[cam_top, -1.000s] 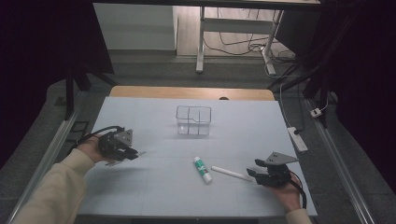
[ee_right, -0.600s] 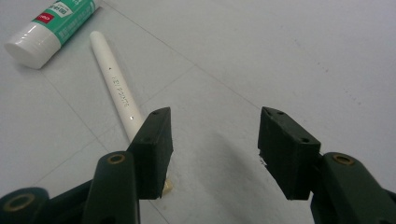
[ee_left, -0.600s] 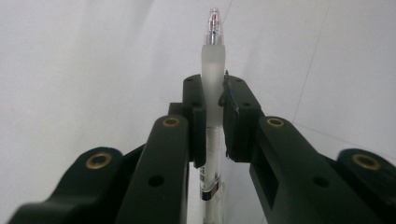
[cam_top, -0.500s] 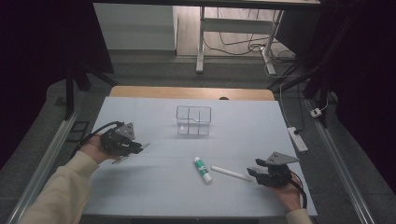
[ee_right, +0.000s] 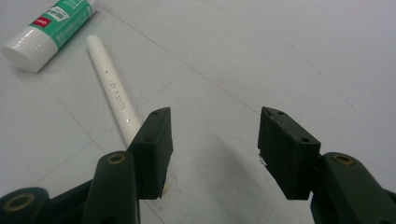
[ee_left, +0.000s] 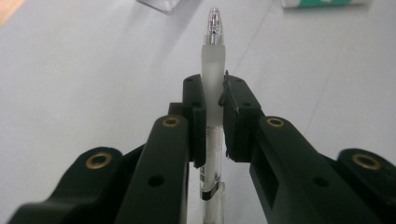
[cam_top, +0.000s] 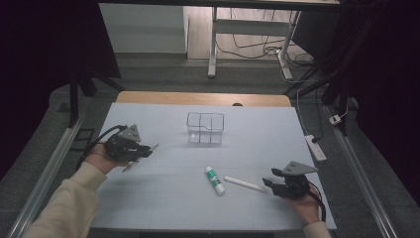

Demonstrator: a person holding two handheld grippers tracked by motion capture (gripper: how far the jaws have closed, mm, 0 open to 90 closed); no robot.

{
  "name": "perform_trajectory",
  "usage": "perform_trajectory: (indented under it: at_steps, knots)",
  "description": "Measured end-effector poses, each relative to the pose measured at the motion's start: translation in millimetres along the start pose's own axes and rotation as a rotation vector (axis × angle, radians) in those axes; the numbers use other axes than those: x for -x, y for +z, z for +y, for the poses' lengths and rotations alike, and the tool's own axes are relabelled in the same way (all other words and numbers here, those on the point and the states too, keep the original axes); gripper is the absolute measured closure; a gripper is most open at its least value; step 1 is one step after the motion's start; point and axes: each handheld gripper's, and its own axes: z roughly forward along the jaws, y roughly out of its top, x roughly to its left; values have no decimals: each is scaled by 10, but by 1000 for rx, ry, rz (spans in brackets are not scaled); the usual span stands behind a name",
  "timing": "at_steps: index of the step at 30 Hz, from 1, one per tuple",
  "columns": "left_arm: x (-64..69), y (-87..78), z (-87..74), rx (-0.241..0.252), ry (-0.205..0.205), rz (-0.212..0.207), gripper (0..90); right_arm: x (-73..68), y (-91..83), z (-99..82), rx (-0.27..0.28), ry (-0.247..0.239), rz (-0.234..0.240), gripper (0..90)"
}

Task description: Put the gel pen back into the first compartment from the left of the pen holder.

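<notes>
At the table's left side, the left gripper (cam_top: 143, 150) clamps a clear pen (ee_left: 213, 84) and has drifted right toward the clear divided box (cam_top: 205, 128), likely its destination; near right, the right gripper (ee_right: 212, 149) waits wide apart beside the white pen (ee_right: 112, 93) and glue stick (cam_top: 215, 179)

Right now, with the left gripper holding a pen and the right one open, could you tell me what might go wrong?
1. The pen sits in the left gripper with much of its length past the jaws, so it could pivot or slip on contact.
2. The right gripper is open beside the white tube, not around it; closing now would likely miss or roll it toward the glue stick.
</notes>
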Motion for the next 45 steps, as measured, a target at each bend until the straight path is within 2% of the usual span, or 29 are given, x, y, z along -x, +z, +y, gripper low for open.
perform_trajectory:
  at_steps: [2, 6, 11, 18, 27, 33, 45]
  knots:
    - [-11, -3, -4, 15, -30, 5, 802, 2, -1, 0, -1, 1, 0, 442]
    - [-20, 3, -8, 24, -54, 12, 802, 0, 4, -2, 0, 1, 0, 442]
    - [-32, -18, -13, 66, -91, 13, 802, -1, 2, -1, 2, 1, -3, 442]
    - [-53, -33, -17, 81, -106, 25, 802, -3, 6, -1, -5, -3, -9, 442]
    - [-65, -60, -14, 132, -136, 30, 802, -7, 10, -2, -7, -2, -9, 442]
    - [-53, -46, 19, 153, -139, 32, 801, -7, 14, -2, -8, 0, -10, 442]
    - [-66, -59, 80, 239, -176, 38, 801, 1, 10, -2, -4, 2, -1, 442]
